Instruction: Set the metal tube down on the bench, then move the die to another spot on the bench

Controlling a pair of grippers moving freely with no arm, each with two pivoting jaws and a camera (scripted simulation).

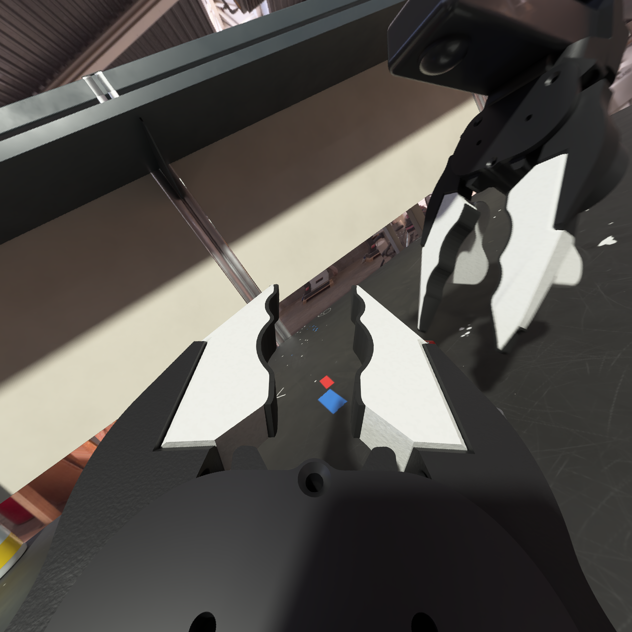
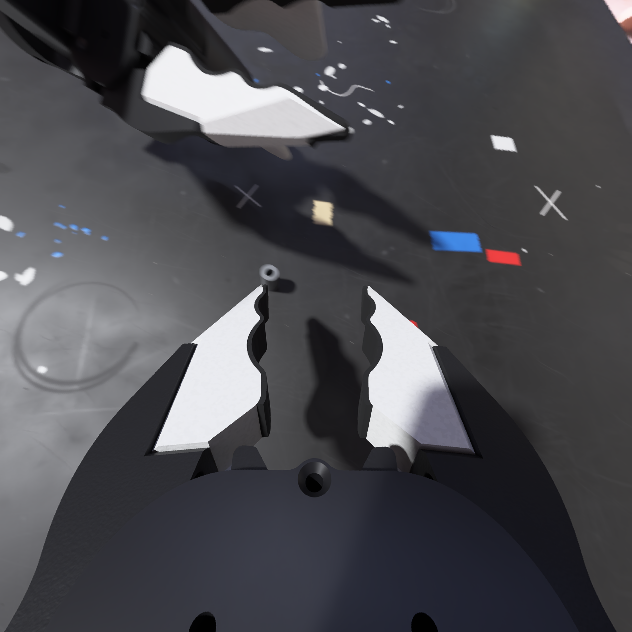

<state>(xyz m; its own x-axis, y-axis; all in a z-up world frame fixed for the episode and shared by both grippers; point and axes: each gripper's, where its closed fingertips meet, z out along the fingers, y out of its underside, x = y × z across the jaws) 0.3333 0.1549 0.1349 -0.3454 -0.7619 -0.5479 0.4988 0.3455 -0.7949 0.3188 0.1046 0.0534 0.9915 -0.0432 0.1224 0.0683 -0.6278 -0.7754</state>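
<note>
The metal tube is a short grey cylinder with a hole, standing on end on the dark bench. It sits just beyond the left fingertip of my right gripper, which is open, empty and hovering over the bench. My left gripper is open and empty, low over the bench. A small red thing peeks out behind my right gripper's right finger; I cannot tell whether it is the die. The right gripper also shows open in the left wrist view.
One of the left gripper's fingers reaches in close above and ahead of the right gripper. A shelf on a metal post rises at the bench's edge. Flat blue, red, beige and white patches mark the bench.
</note>
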